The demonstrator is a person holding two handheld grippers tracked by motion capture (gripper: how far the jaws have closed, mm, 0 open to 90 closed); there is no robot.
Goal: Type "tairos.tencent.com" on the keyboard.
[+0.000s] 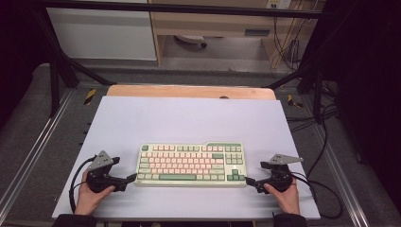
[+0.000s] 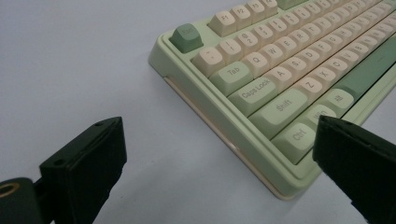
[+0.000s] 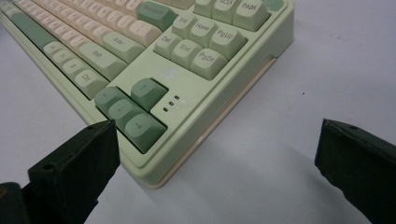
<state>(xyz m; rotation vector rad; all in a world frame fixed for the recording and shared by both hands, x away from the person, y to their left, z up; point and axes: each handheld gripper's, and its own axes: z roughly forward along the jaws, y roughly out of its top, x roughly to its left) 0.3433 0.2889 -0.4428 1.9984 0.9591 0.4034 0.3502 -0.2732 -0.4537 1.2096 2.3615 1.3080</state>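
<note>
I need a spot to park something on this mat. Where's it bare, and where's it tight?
Bare: the wide stretch of mat between the keyboard and the far wooden edge, plus the strip along the near edge. Tight: both near keyboard corners, with the left tool and right tool, jaws open, close against them.

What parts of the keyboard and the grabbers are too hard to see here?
- Keyboard, high view: key letters too small to read.
- Keyboard's right half, left gripper view: cut off by the frame edge.
- Ctrl key, left gripper view: partly covered by a black jaw.
- Left gripper and right gripper, high view: too small to tell whether the tips touch the keyboard.
</note>
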